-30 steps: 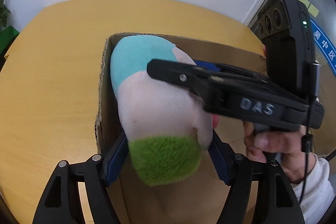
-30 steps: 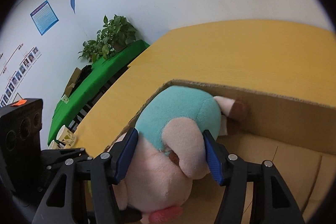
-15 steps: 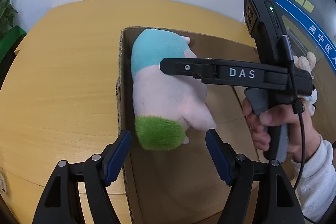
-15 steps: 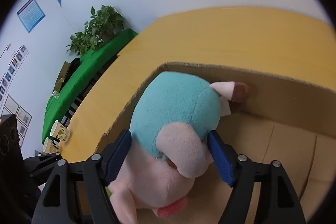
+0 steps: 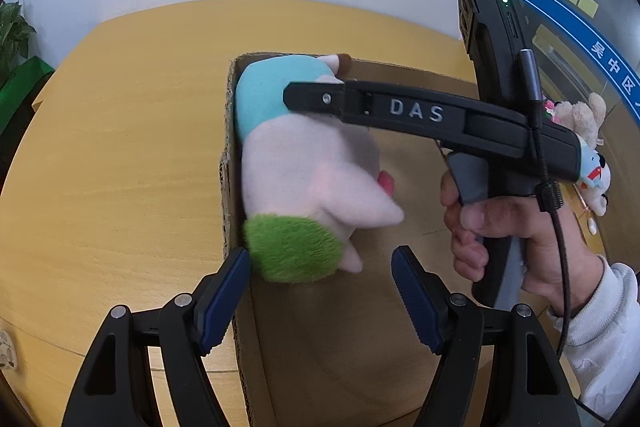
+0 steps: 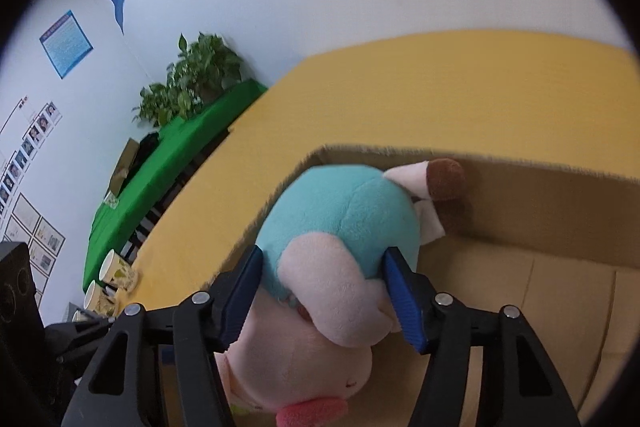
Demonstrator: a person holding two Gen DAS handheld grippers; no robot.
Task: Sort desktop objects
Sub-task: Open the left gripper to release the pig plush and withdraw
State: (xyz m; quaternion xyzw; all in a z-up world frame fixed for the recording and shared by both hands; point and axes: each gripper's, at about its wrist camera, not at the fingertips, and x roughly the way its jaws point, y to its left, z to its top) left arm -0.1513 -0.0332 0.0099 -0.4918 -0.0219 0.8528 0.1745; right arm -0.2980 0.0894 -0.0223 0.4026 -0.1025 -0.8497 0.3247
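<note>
- Left gripper (image 5: 320,293): jaws released and pulled back from plush toy (image 5: 304,179) since a second ago.
- Right gripper (image 6: 324,293): jaws grasping toy, lowered into cardboard box (image 5: 400,327); drop-off looks near.

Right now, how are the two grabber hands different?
The left gripper is open and holds nothing; the plush toy sits just ahead of it. The right gripper has its blue pads against the toy's sides inside the cardboard box. Both have black arms and blue pads.
</note>
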